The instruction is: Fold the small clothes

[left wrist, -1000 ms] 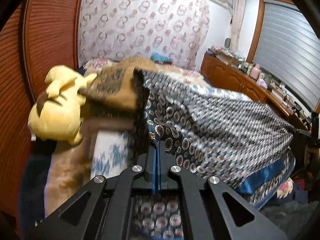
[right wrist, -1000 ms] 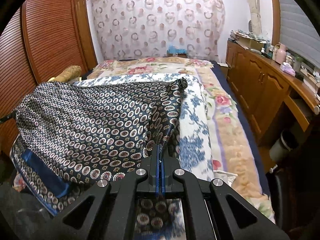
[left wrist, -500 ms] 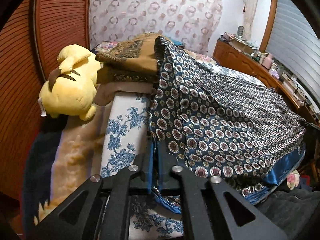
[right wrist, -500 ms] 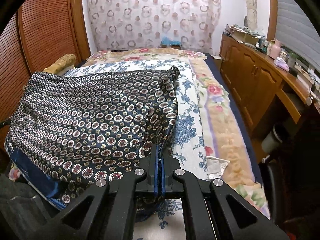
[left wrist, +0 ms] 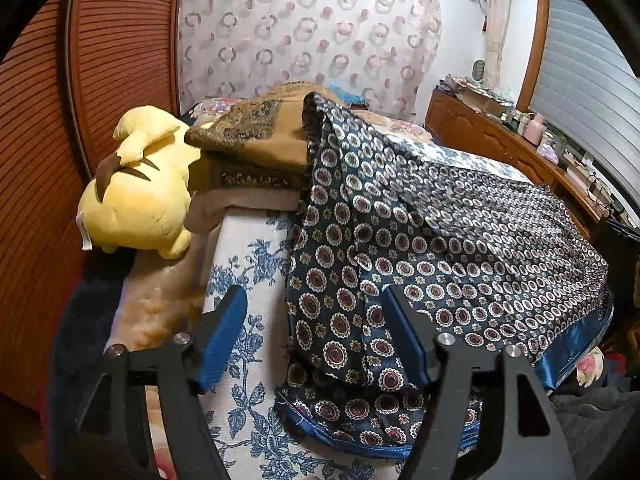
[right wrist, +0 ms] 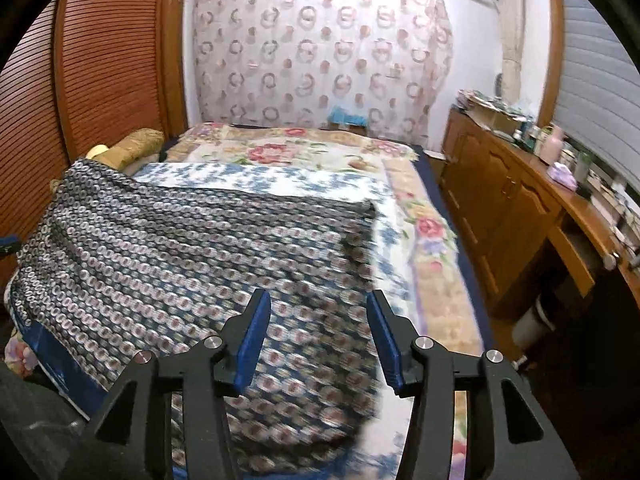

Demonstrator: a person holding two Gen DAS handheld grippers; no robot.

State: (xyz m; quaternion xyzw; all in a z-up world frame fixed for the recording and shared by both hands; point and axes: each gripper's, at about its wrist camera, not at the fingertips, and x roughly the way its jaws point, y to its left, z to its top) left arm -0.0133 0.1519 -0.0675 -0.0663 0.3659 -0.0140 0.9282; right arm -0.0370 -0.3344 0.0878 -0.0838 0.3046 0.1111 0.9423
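On the far left of the left wrist view a yellow plush toy (left wrist: 138, 196) lies against the ribbed wooden wardrobe doors (left wrist: 52, 128), just beside a stack of folded brown blankets (left wrist: 256, 148). To its right, the white sheet with blue flowers (left wrist: 244, 280) covers the bed. The left gripper (left wrist: 314, 332) hangs over the near edge of this sheet with its blue-padded fingers (left wrist: 224, 334) spread wide and nothing between them. The patterned navy garment (left wrist: 440, 248) lies draped on the bed, its far corner resting against the blanket stack; its near left edge falls between the open fingers, and its blue satin hem (left wrist: 576, 344) hangs off the near right side.

From the right wrist view, the same garment (right wrist: 172, 248) spreads over the left and near part of the bed, blurred close to the camera, lying on the flowered sheet (right wrist: 280, 178). The right gripper (right wrist: 318, 332) is above the garment's near right part, its fingers (right wrist: 252, 336) also parted and empty. Further right runs a floral blanket (right wrist: 432, 240), then a wooden dresser (right wrist: 508, 204) along the right wall with small items on top. A circle-patterned curtain (right wrist: 320, 52) hangs at the far end.
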